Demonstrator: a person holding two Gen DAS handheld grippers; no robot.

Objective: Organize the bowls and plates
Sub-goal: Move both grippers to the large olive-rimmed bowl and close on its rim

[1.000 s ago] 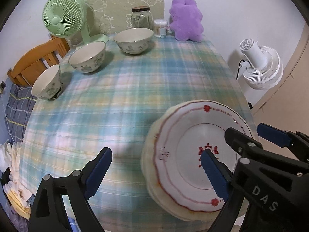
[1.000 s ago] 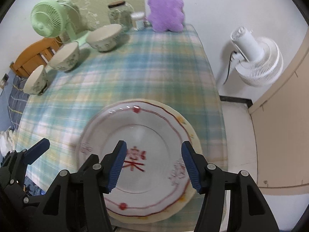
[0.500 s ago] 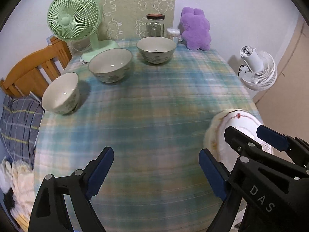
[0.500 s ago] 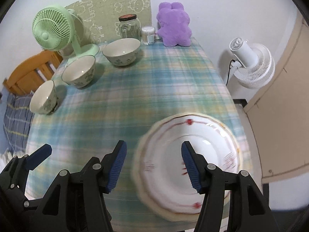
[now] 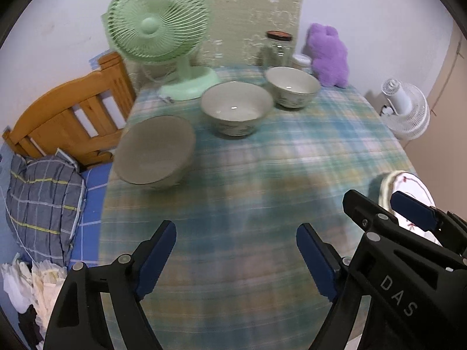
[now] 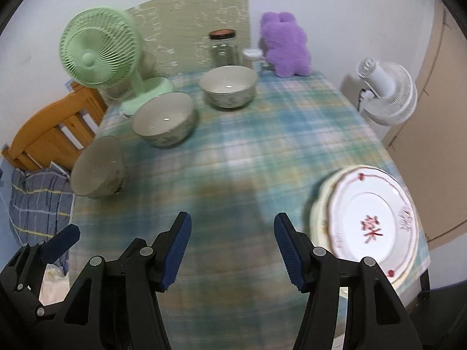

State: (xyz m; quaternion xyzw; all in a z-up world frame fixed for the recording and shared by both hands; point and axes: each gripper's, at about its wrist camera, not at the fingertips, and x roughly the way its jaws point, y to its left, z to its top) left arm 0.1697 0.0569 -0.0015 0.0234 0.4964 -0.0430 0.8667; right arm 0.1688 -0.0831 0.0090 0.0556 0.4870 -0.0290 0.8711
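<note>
Both the left hand-held gripper (image 5: pixel 236 259) and the right hand-held gripper (image 6: pixel 232 250) hang spread and empty over the plaid-clothed tabletop (image 6: pixel 262 134). Taking the green desk fan (image 6: pixel 99 55) as landmark: three glazed ceramic bowls (image 6: pixel 163 122) curve away just in front of its base, while the stacked white red-patterned plates (image 6: pixel 367 227) sit well apart, at the opposite near edge. Bowls look stiff, slick and breakable; a pinch across the rim seems best.
</note>
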